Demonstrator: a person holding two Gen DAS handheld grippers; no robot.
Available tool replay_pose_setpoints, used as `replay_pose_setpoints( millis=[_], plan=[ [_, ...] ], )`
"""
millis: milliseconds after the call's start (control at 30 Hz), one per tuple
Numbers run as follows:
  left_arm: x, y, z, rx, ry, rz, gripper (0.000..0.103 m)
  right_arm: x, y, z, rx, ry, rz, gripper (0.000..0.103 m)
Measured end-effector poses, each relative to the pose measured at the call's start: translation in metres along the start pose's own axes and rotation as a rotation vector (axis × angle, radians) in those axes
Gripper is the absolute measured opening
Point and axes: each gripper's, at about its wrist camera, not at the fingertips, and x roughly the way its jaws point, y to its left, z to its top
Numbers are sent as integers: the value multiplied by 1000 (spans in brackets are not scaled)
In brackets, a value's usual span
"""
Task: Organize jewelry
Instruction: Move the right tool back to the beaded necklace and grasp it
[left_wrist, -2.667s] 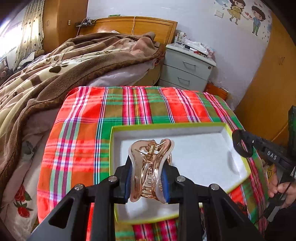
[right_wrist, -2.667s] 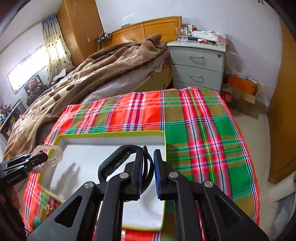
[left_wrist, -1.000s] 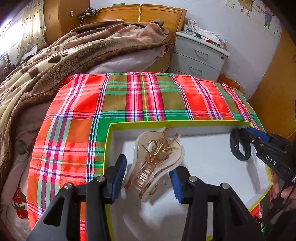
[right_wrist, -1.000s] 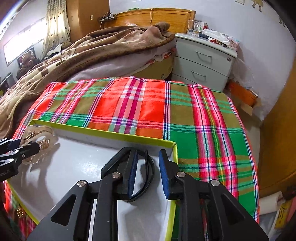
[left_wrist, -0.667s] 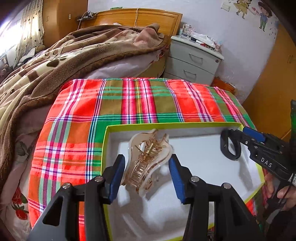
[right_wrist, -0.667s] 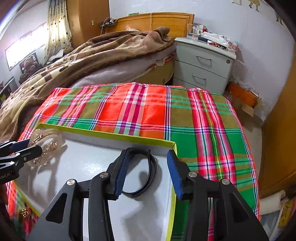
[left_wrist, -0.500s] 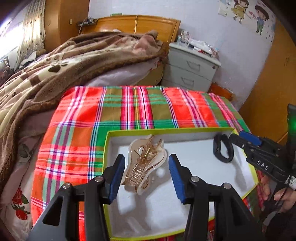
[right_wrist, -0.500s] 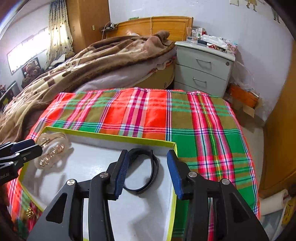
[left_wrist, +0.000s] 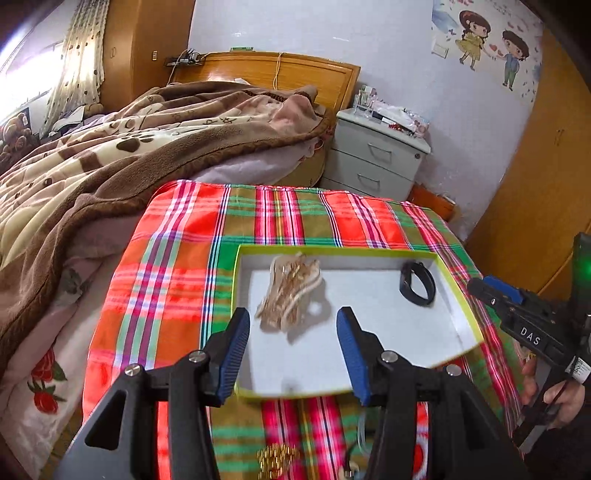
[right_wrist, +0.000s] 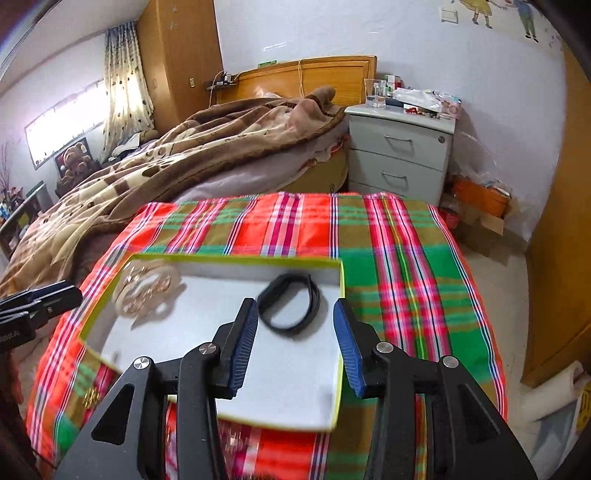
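A shallow white box with a yellow-green rim (left_wrist: 332, 250) (right_wrist: 236, 258) sits on the plaid cloth. A rose-gold claw hair clip (left_wrist: 290, 291) (right_wrist: 146, 286) lies at its far left. A black band (left_wrist: 417, 282) (right_wrist: 290, 304) lies at its far right. My left gripper (left_wrist: 293, 356) is open and empty, above the box's near edge, behind the clip. My right gripper (right_wrist: 295, 345) is open and empty, just behind the black band; it also shows at the right of the left wrist view (left_wrist: 517, 314).
The plaid cloth (left_wrist: 177, 266) covers a table beside a bed with a brown blanket (left_wrist: 110, 155). A grey nightstand (right_wrist: 399, 155) stands behind. Small gold jewelry pieces (left_wrist: 275, 456) (right_wrist: 90, 398) lie on the cloth near the box's front.
Both grippers opened, releasing the clip and the black band into the box, then drew back and up from it.
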Motion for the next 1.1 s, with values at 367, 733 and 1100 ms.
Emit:
replay_pose_setpoints(
  millis=[367,733,1100],
  plan=[
    [-23,17,-58,-44,37,-31,51,-30,-6,-58,25,40,-2,44],
    [-33,31,-100,-71,65,-14,51,-36,-3,-94,30,84,-18,44],
    [-25,22,-113,-34,94,-17,51,-29,2,-110,31,137,-39,44]
  ],
)
